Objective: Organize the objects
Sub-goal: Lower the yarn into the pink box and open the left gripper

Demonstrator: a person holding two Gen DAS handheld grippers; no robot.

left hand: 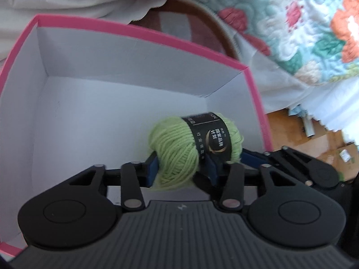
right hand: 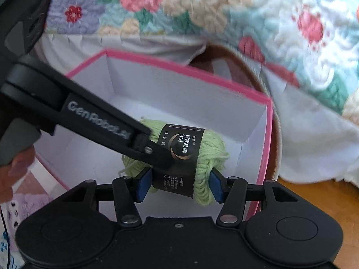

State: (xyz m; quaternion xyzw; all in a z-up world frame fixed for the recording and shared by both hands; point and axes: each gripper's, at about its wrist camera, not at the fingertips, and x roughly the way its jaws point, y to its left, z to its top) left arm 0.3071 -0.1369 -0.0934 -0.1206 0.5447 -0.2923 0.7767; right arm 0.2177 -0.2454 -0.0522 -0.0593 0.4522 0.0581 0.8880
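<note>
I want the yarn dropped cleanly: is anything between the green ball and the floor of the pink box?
Nothing visible. The green yarn ball, pinched by both the left gripper and right gripper, hangs over the pink box, whose white floor looks bare.

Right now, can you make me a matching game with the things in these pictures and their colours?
Things:
1. yarn ball
2. box rim
3. yarn label
4. tool pads

Colours:
A. black
B. blue
C. light green
D. pink

Pairs: 1-C, 2-D, 3-A, 4-B

Both the left tool and the right tool pinch the yarn ball over the box.
</note>
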